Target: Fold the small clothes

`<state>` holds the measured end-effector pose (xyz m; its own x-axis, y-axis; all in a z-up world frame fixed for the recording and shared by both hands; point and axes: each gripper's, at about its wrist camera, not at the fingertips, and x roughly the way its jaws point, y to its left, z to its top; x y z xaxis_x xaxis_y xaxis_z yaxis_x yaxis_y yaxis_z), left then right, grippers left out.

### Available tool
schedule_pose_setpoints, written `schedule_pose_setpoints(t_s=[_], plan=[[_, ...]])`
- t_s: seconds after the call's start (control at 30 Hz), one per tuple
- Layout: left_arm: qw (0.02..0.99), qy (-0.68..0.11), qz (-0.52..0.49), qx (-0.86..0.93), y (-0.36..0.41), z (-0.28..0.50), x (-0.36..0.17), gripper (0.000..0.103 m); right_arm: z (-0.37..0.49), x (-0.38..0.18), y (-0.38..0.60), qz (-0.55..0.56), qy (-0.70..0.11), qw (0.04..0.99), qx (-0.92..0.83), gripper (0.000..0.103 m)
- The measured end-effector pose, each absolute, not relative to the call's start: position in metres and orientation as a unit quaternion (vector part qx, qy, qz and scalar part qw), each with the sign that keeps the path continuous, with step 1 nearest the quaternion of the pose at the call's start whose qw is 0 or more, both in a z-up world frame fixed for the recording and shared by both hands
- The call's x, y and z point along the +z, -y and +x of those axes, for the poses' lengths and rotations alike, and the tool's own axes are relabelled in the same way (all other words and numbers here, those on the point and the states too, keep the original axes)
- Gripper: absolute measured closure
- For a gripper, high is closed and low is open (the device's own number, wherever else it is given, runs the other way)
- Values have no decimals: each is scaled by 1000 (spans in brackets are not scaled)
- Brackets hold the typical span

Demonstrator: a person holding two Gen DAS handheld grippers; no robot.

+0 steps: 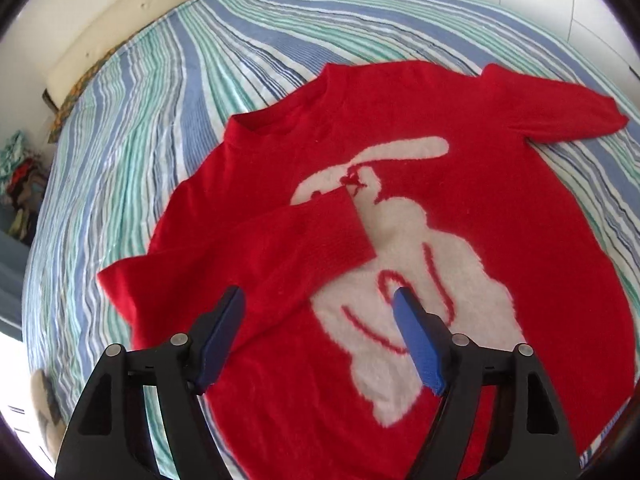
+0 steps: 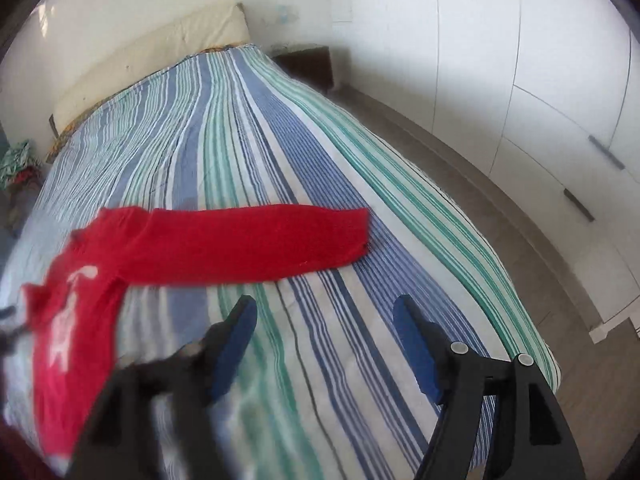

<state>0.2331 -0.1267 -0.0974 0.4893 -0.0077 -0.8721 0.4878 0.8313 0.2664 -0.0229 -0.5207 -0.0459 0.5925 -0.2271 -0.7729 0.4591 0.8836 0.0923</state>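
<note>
A bed [image 1: 168, 92] covered by a striped sheet is shown. A red sweater [image 1: 500, 208] with a white rabbit motif is laid flat on it; one sleeve [image 1: 304, 236] is folded across the chest, the other sleeve [image 2: 256, 240] is stretched out sideways. The left tongs [image 1: 318, 312] are spread above the sweater, nothing pinched. The right tongs [image 2: 326, 320] are spread over bare sheet.

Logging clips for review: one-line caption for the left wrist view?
Open left hand-held gripper above red sweater on striped bed, one sleeve folded in.
</note>
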Motion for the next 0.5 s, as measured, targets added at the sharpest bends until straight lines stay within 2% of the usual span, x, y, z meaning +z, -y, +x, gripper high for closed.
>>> schedule_pose_setpoints(t_s=[0.1, 0.13, 0.17, 0.2, 0.23, 0.37, 0.5], plan=[[818, -500, 251, -133, 134, 257, -128, 27, -48, -49, 487, 131, -410, 887, -168, 32], [819, -507, 236, -132, 131, 263, -133, 37, -52, -52, 477, 126, -412, 888, -161, 32], [821, -513, 212, -134, 126, 267, -135, 59, -56, -54, 467, 117, -413, 890, -155, 32], [824, -519, 188, -131, 120, 271, -134, 75, -58, -54, 459, 99, -411, 893, -155, 32], [828, -521, 170, -120, 113, 272, -131, 99, -59, -49, 451, 78, -400, 899, -159, 32], [861, -488, 96, -108, 74, 263, -87, 100, -59, -47, 436, 43, -388, 908, -151, 32], [888, -455, -6, -67, -13, 247, -33, 100, -54, -46, 438, 43, -391, 907, -149, 32]])
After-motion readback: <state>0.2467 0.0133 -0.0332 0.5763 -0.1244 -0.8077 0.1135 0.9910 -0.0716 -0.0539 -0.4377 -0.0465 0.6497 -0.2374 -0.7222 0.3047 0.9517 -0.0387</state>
